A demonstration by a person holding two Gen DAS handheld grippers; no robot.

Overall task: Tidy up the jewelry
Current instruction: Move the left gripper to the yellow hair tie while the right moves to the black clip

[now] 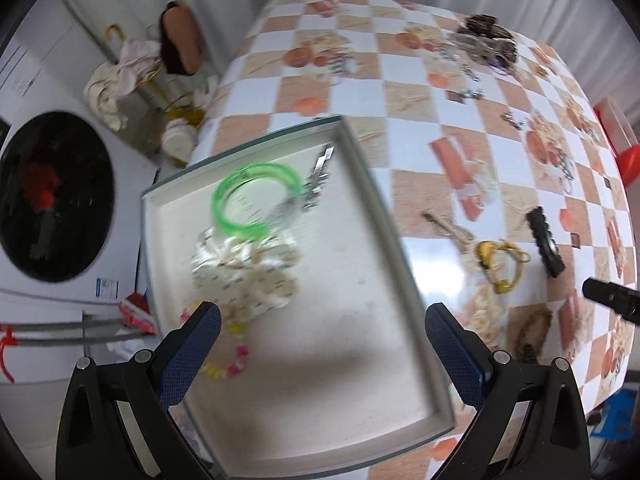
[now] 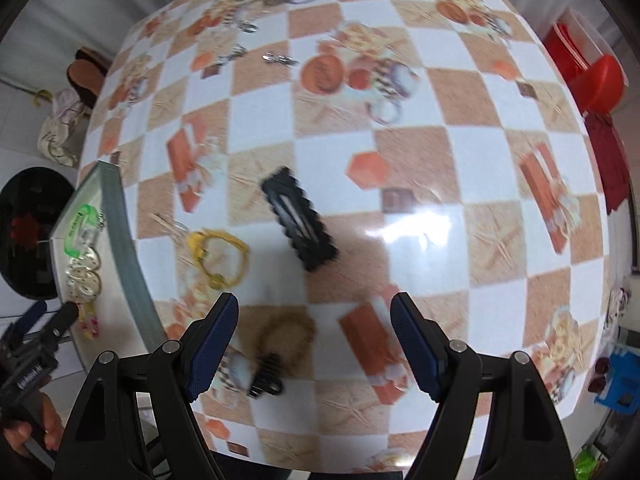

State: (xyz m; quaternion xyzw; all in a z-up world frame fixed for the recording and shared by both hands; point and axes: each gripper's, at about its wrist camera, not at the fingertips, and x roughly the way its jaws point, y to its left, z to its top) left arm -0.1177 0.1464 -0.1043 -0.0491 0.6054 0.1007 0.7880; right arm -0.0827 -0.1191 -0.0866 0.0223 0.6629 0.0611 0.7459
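Observation:
A white tray [image 1: 360, 360] with a grey rim lies at the table's left edge. In it are a green bangle [image 1: 256, 200], a cream scrunchie [image 1: 244, 272], a silver clip [image 1: 318, 176] and a pink-and-yellow bead bracelet [image 1: 232, 360]. My left gripper [image 1: 322, 320] hangs open above the tray, with nothing between its fingers. My right gripper [image 2: 315, 308] is open over the tablecloth, also with nothing between its fingers. Just beyond it lies a black snap clip [image 2: 298, 220]. A yellow hair tie [image 2: 218, 256] is to the left, and a brown scrunchie [image 2: 286, 332] with a small black claw clip [image 2: 266, 376] sits between the fingers, lower down.
A heap of dark jewelry [image 1: 484, 36] and scattered small metal pieces [image 2: 280, 58] lie at the table's far end. The tray [image 2: 124, 240] borders the right gripper's left side. A washing machine door [image 1: 52, 196] and bags [image 1: 120, 80] stand off the table's left; red bins [image 2: 592, 76] are on the right.

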